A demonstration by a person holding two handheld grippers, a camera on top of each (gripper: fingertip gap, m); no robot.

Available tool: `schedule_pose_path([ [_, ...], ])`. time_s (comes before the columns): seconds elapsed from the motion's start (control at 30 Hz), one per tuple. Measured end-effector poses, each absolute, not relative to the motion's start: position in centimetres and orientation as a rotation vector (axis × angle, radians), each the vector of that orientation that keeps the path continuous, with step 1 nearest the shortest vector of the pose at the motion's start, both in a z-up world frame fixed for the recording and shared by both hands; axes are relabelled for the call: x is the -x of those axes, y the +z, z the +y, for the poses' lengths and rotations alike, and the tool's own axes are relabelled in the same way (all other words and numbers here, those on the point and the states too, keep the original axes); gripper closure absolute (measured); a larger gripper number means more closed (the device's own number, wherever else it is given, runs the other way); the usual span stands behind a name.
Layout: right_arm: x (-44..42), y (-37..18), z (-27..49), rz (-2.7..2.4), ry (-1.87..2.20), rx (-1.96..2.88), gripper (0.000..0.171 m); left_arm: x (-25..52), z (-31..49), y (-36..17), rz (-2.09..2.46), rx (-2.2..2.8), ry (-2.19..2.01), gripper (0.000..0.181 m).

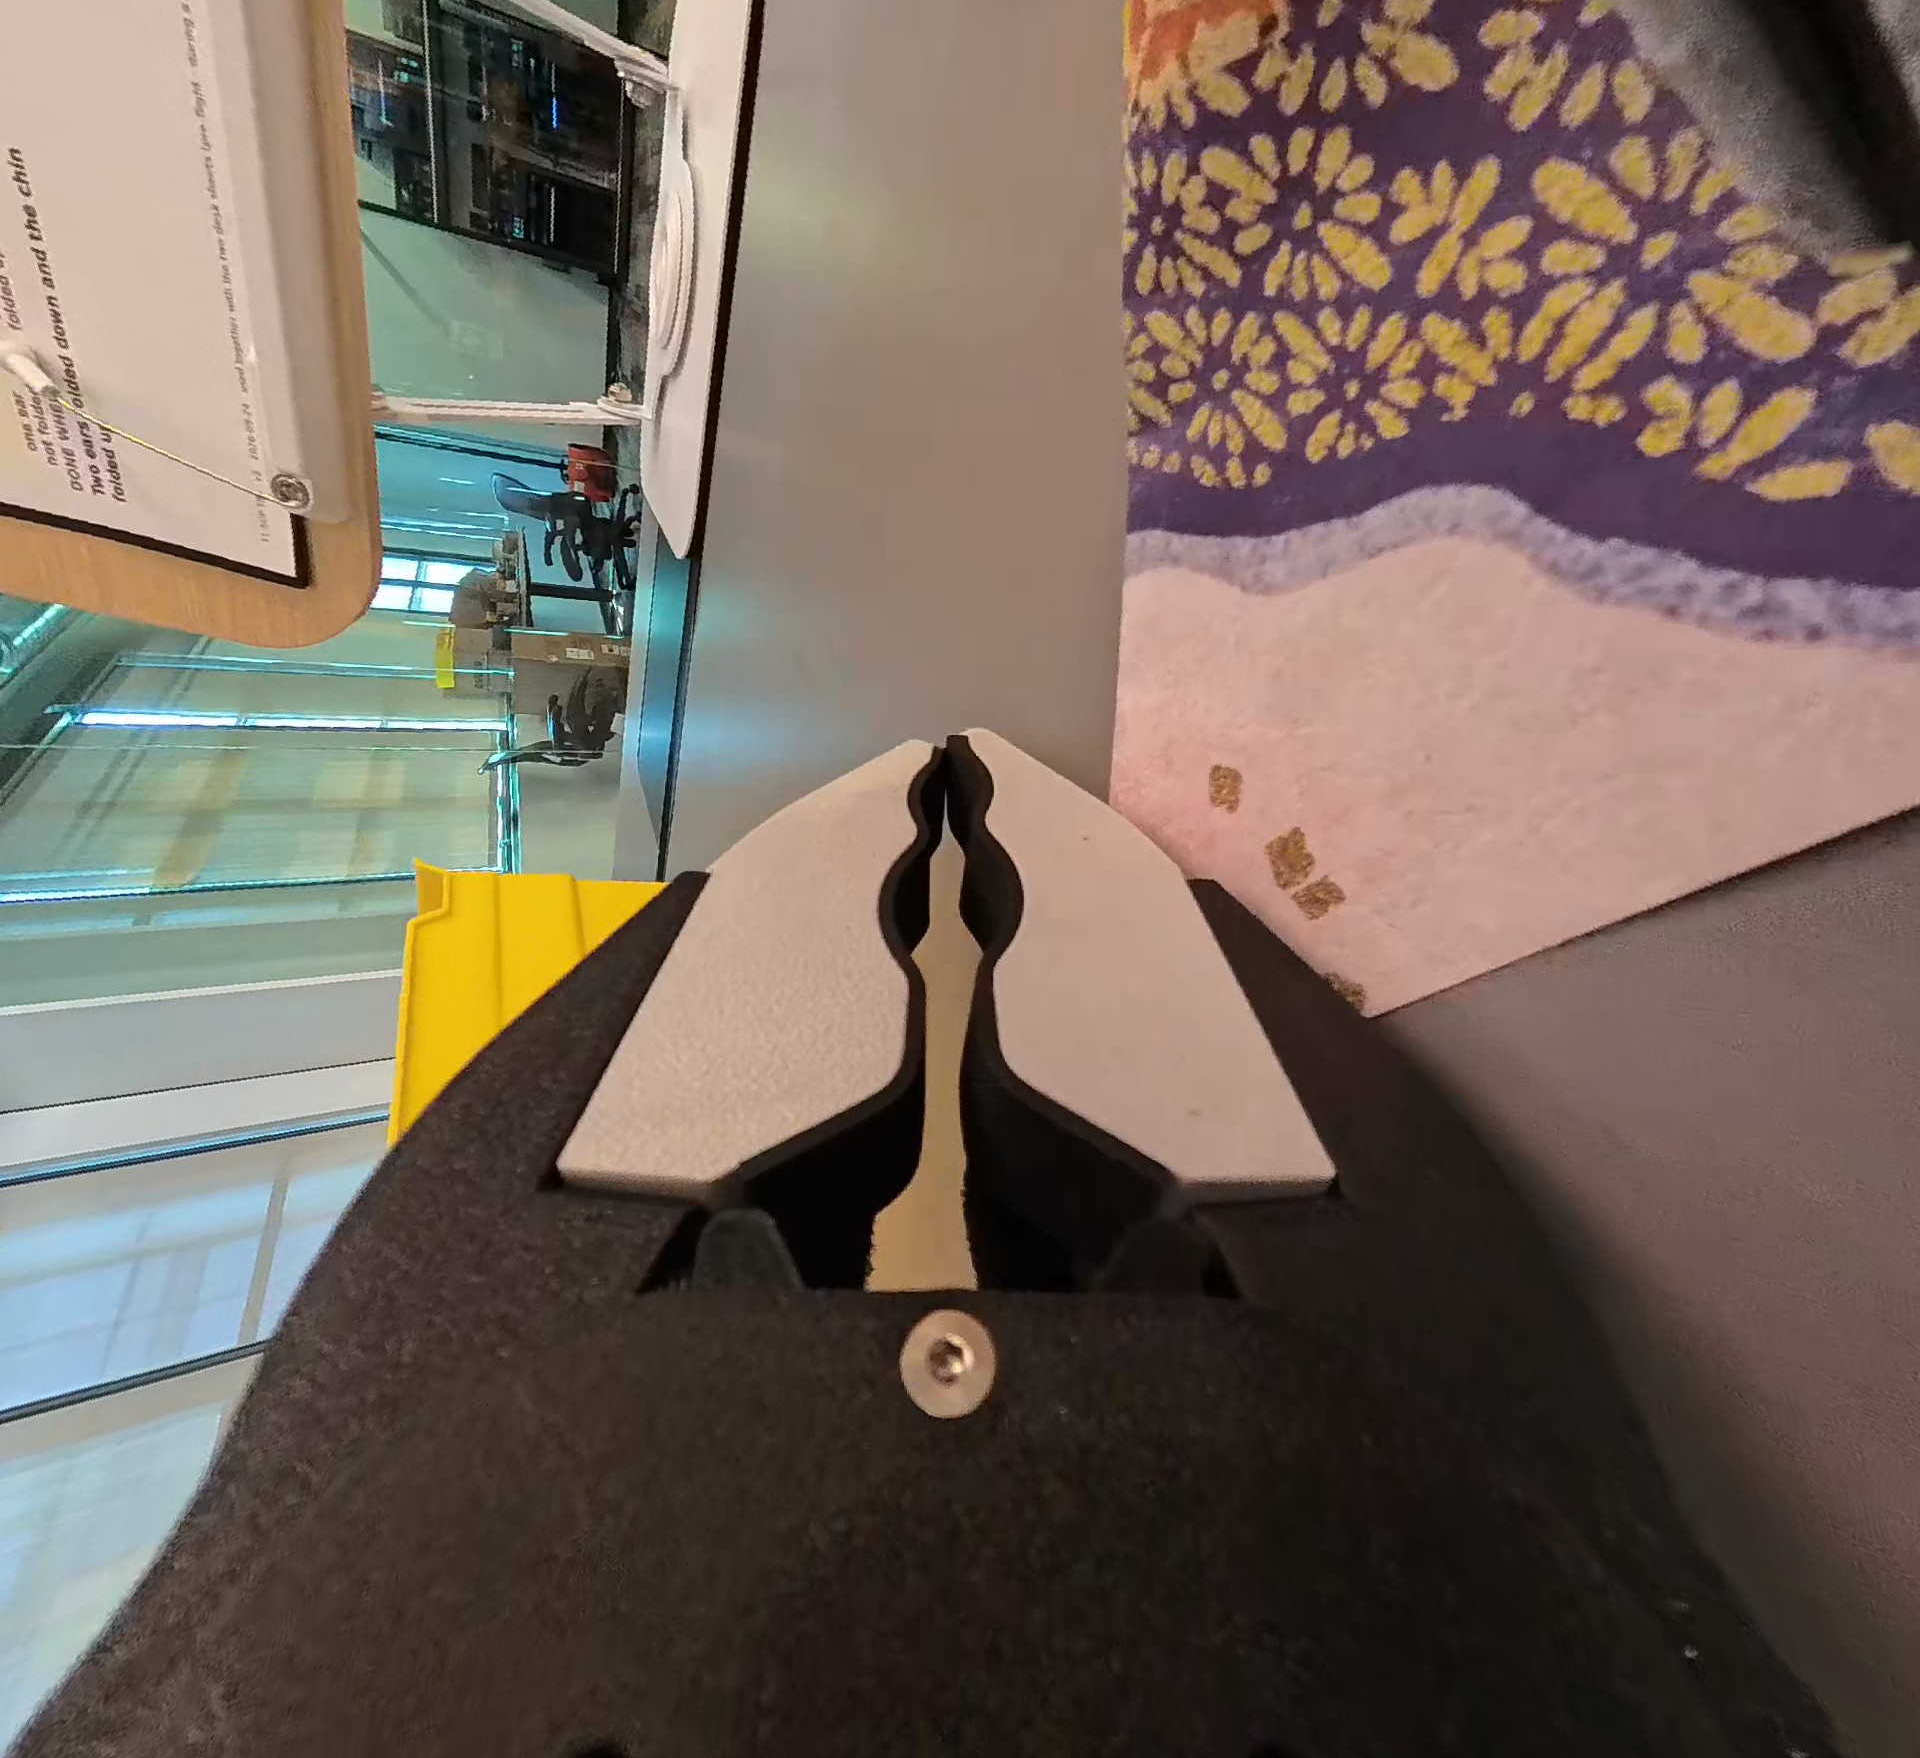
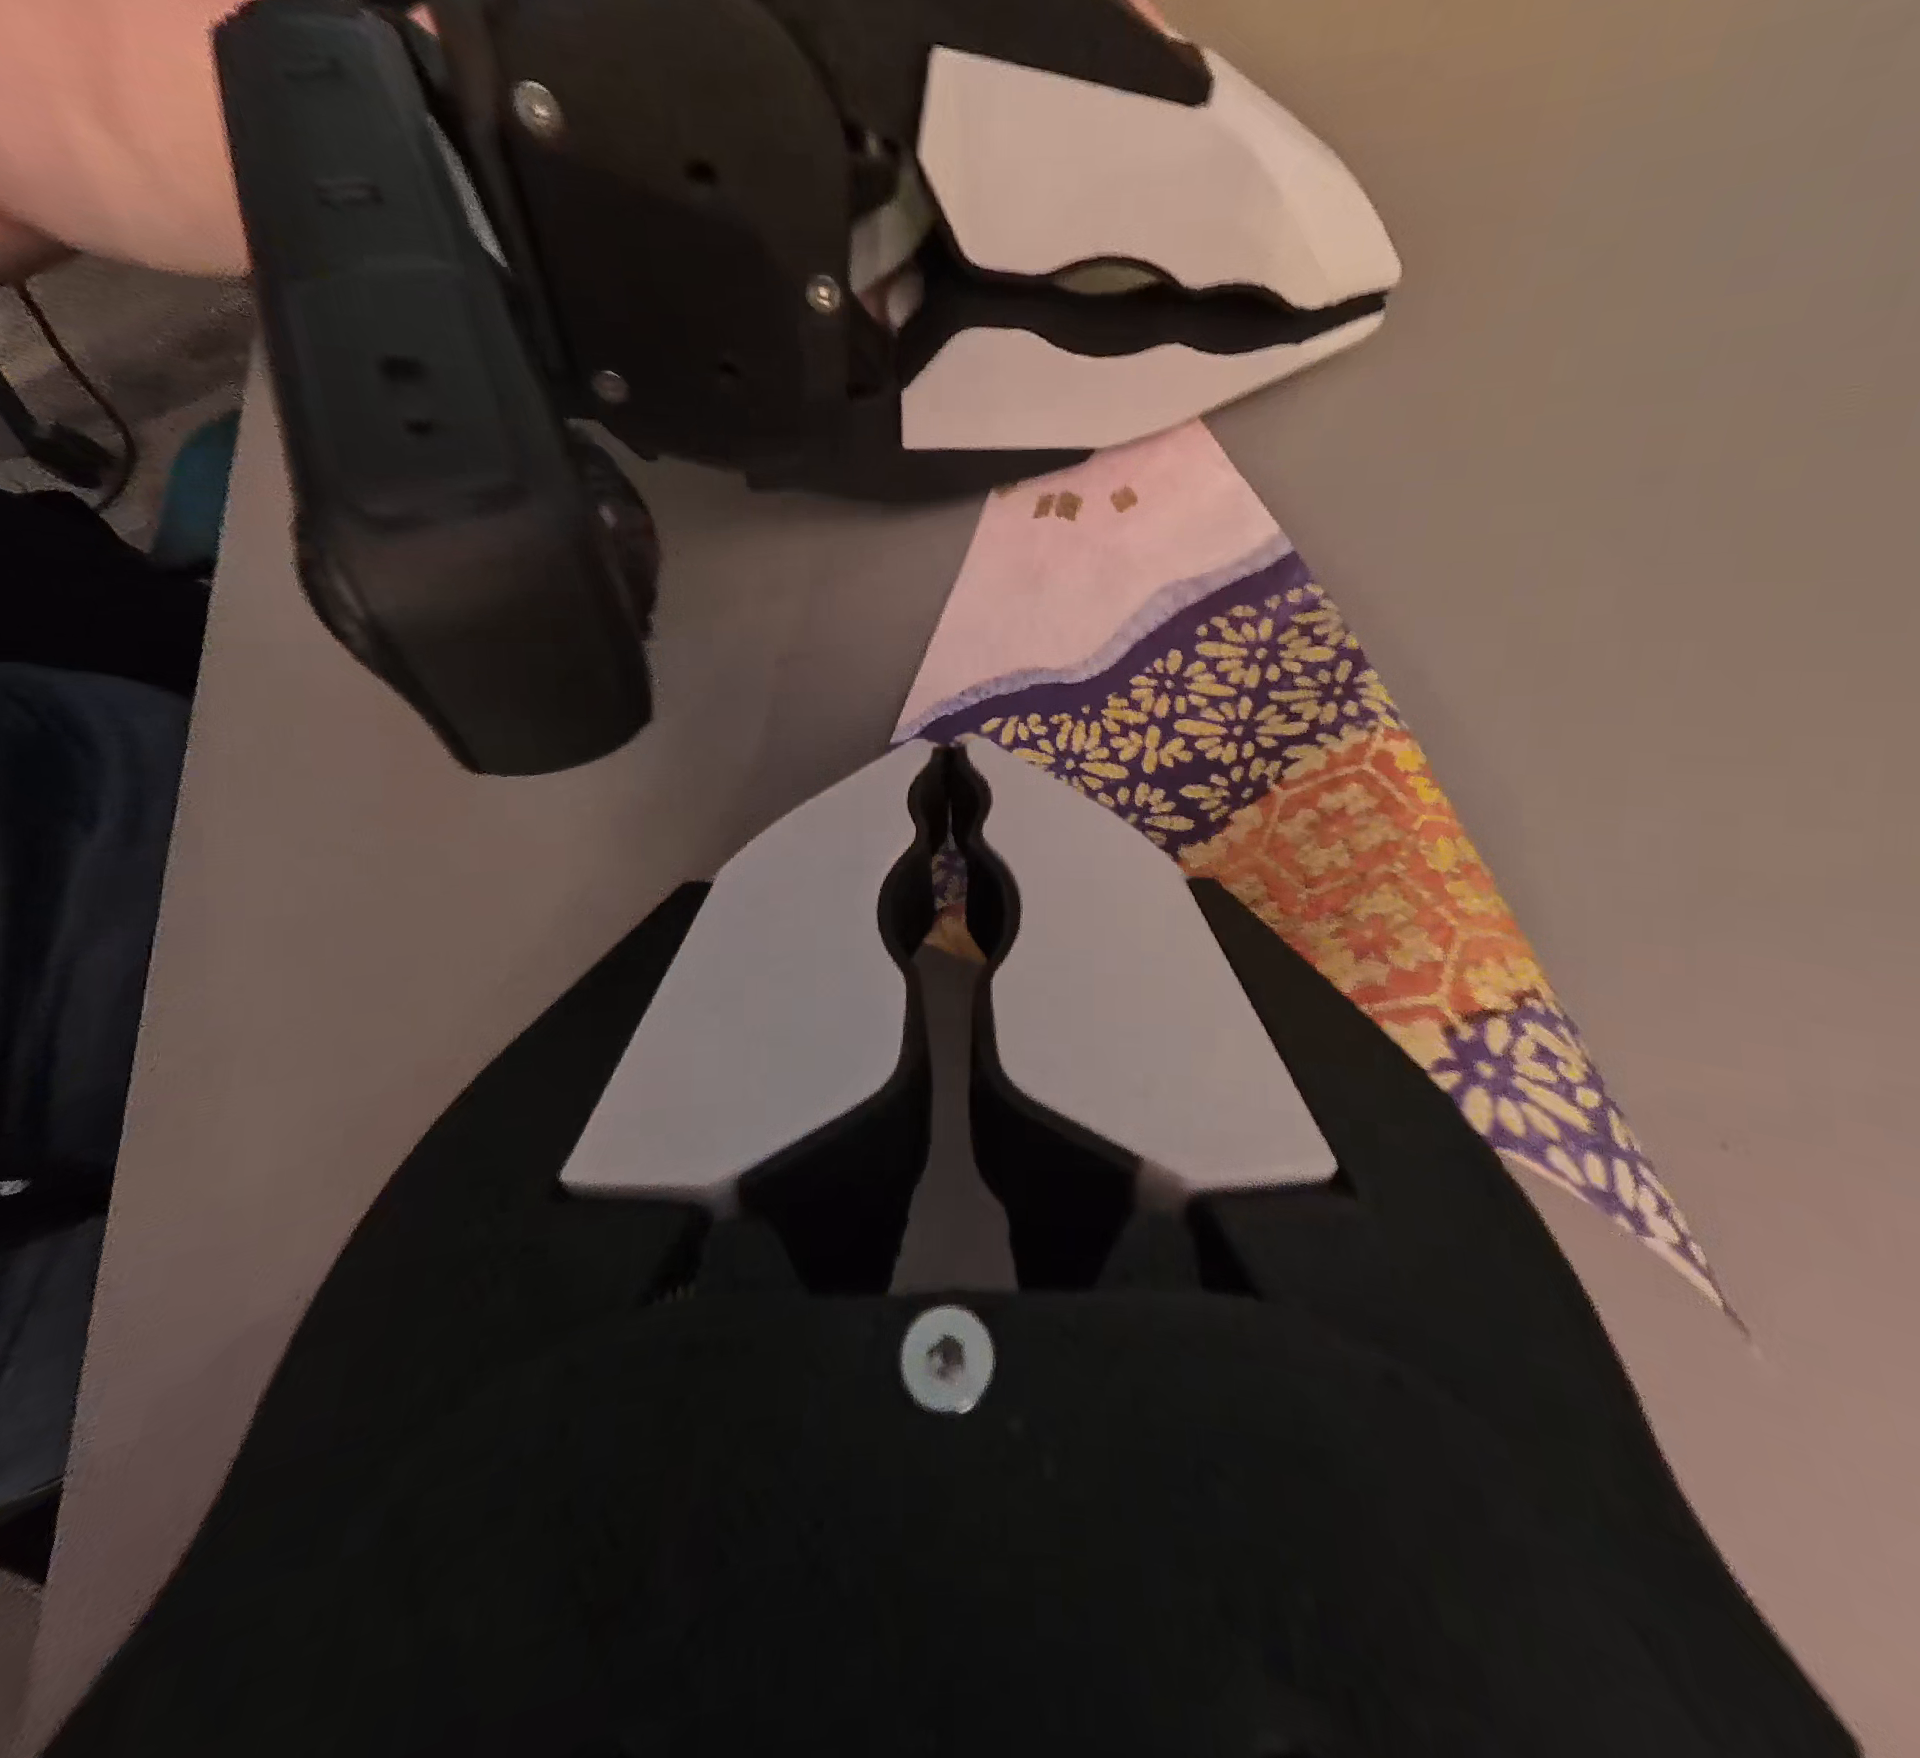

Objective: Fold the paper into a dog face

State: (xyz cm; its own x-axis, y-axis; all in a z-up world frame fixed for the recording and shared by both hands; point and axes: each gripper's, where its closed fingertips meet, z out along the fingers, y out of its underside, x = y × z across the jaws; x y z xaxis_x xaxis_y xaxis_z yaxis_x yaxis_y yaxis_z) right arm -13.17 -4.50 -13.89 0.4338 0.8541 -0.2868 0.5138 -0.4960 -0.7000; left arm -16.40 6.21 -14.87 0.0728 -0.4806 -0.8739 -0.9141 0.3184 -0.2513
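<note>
Lying flat on the grey counter [image 2: 1558, 254], the patterned paper [image 2: 1247, 721] is seen folded. Left tongs [image 1: 948, 752] are closed empty beside its pink end at 12 o'clock. Right tongs [image 2: 948, 758] are pinched on its edge.

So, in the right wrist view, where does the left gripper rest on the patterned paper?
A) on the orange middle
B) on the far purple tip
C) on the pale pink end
C: the left gripper, fingers together, lies over the pale pink end of the paper.
</note>
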Motion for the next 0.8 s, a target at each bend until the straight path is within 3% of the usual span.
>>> schedule_pose_path([
  [0.33,12.1,-13.6,-3.8,-1.117,0.825,2.182,0.17,16.1,6.3,-14.9,1.594,1.302,0.528,0.181],
  [0.6,10.1,-8.7,-2.1,-1.08,0.62,2.007,0.17,15.9,6.2,-15.0,1.631,1.281,0.474,0.181],
  [0.8,9.1,-8.6,-0.9,-1.267,0.519,2.09,0.17,15.4,5.7,-14.9,1.673,1.217,0.439,0.181],
])
